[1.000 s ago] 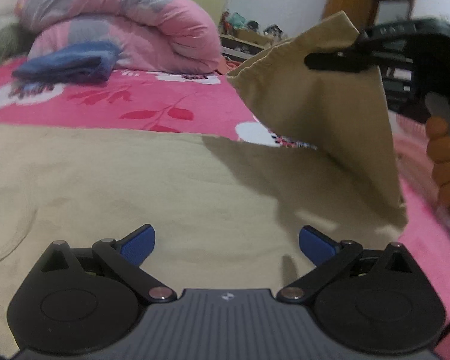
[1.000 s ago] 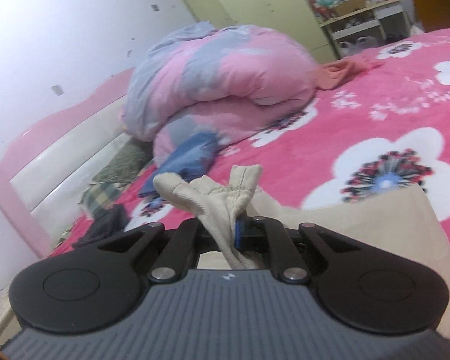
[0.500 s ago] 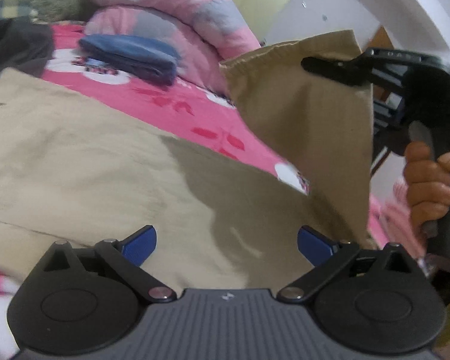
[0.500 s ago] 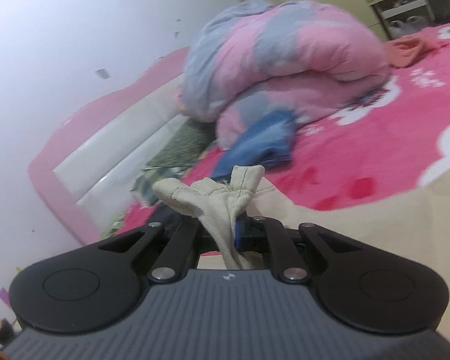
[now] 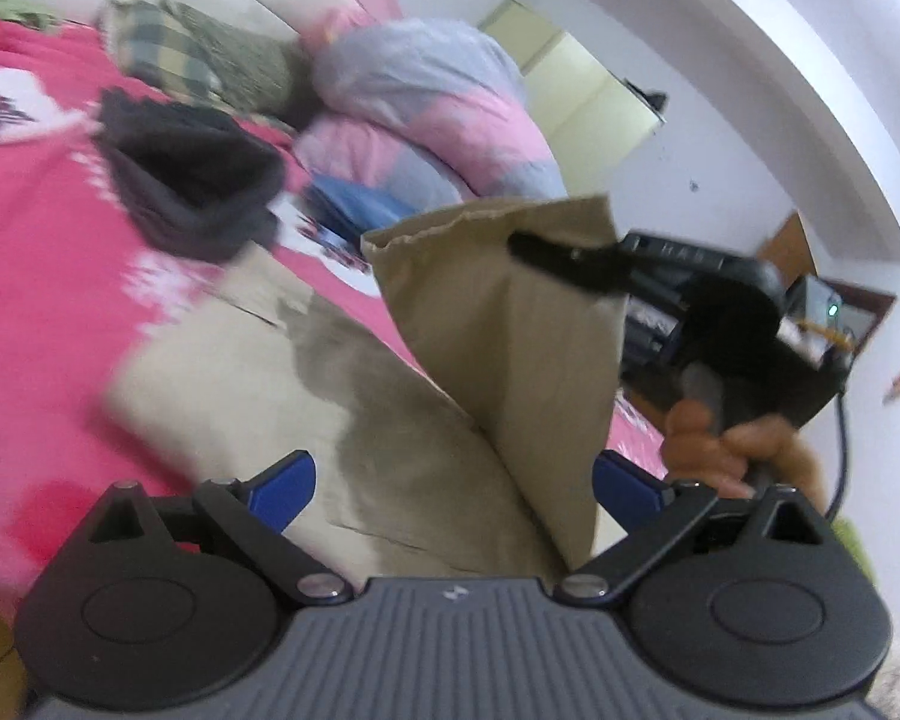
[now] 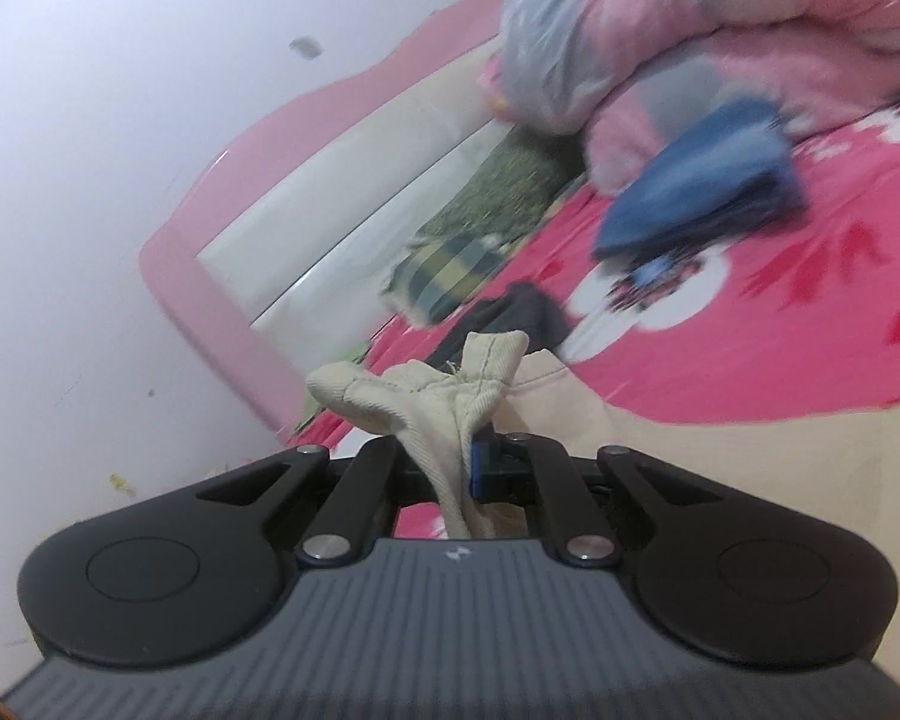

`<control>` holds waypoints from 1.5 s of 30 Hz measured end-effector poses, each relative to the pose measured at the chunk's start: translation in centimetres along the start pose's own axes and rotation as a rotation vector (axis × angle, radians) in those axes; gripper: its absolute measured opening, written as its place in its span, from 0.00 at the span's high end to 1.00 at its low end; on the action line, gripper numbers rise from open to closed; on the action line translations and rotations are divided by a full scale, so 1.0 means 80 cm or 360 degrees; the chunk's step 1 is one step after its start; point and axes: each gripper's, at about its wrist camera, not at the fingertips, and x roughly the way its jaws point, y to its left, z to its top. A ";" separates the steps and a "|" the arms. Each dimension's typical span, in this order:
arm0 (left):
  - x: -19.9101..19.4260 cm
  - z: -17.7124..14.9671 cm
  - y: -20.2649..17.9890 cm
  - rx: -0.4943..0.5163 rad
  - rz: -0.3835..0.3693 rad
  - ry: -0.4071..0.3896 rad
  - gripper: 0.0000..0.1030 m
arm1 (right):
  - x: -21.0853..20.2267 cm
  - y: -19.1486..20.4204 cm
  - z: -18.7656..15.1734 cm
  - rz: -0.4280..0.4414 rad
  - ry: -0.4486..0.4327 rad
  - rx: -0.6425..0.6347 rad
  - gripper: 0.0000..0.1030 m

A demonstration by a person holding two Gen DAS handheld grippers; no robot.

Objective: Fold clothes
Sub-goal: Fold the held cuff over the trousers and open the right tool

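A beige garment (image 5: 390,420) lies spread on the pink flowered bed. One corner of it (image 5: 528,360) is lifted into a hanging flap. My right gripper (image 5: 519,243), seen from the side in the left wrist view, is shut on the flap's top hem, with a hand (image 5: 720,438) on its handle. In the right wrist view, the bunched hem (image 6: 426,396) sticks out of my shut right gripper (image 6: 471,471). My left gripper (image 5: 455,489) hovers open over the spread cloth. Its blue pads (image 5: 282,489) press on nothing, and the flap hangs close to the right-hand one.
A rolled pink and grey duvet (image 5: 426,114), a folded blue garment (image 6: 708,192), a dark garment (image 5: 192,180) and a plaid pillow (image 5: 168,54) lie toward the pink headboard (image 6: 234,276). A white wall stands behind it.
Both grippers have swept sideways along the bed toward the headboard, the right one carrying the lifted beige corner over the spread cloth. The left view has rolled. Both grips are unchanged.
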 end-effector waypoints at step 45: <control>-0.010 0.003 0.063 -0.0294 -0.0077 -0.0087 0.13 | 0.042 0.080 -0.118 -0.0241 0.0395 -0.1036 0.60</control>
